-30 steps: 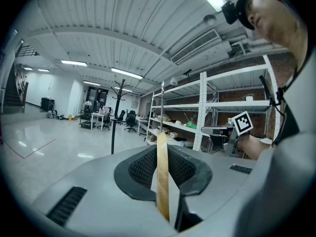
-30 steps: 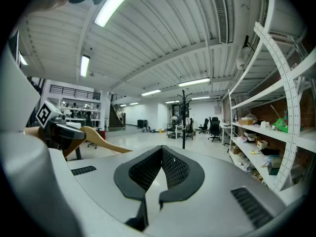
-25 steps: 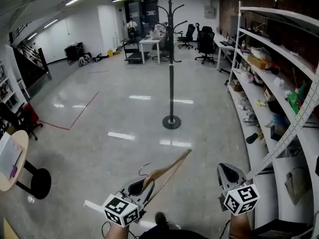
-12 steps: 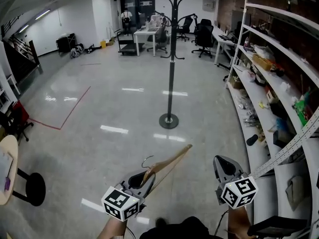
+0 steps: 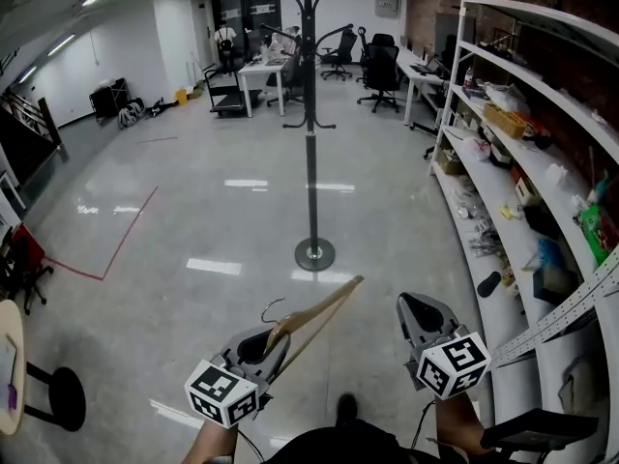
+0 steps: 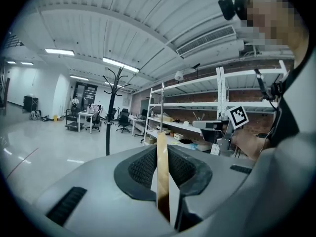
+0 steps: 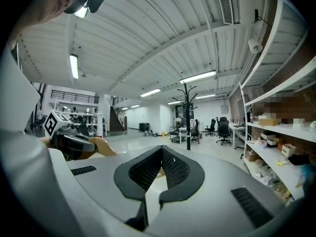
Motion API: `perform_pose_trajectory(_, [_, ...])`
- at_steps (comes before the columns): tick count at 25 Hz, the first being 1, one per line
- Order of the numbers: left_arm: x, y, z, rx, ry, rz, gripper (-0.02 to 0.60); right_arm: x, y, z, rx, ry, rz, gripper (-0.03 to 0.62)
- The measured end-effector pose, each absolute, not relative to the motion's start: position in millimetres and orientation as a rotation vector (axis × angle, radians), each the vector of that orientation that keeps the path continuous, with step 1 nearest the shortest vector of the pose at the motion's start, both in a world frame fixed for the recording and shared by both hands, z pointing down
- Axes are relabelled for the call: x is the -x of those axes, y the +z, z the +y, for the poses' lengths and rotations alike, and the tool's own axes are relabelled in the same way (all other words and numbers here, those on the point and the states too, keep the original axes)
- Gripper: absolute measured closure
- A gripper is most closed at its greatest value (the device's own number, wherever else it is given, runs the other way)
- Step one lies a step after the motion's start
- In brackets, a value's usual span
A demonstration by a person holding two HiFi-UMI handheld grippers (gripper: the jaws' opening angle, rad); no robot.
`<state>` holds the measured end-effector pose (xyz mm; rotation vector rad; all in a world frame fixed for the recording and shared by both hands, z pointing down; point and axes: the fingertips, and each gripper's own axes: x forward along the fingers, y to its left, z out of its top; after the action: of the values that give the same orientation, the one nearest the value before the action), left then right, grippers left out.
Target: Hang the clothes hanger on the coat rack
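Left gripper (image 5: 274, 341): working at the near left; fingers (image 6: 143, 167) pinching the wooden clothes hanger (image 5: 324, 309) close to its hook.
Clothes hanger: sticking out past the left gripper, one arm slanting up and to the right above the floor (image 5: 184, 211). The metal hook (image 5: 272, 309) is curling out just left of the wood, near the fingers. The hanger is being held well apart from the coat rack.
Right gripper (image 5: 407, 306): hovering at the near right, about level with the left one; fingers pressing together with nothing between them.
Shelving (image 5: 542, 114): running along the right side from near to far, carrying a clutter of small items.
Red line (image 5: 121, 245): lying on the floor at the left, middle distance.
Coat rack (image 5: 310, 133): standing upright on a round base straight ahead, middle distance, hooks curling out at the top.
Far end: a desk (image 5: 253, 66) and office chairs (image 5: 379, 64) standing beyond the coat rack.
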<state>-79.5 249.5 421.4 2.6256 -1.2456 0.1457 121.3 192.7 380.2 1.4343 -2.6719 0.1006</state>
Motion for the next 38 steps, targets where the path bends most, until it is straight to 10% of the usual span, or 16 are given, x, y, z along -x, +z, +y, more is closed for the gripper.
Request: perform_pose_trajectory(38, [63, 454, -352, -2.614, 0.225, -1.166, 0.531, -84, 386, -394, -1.380, 0.122, -2.737, 0.589])
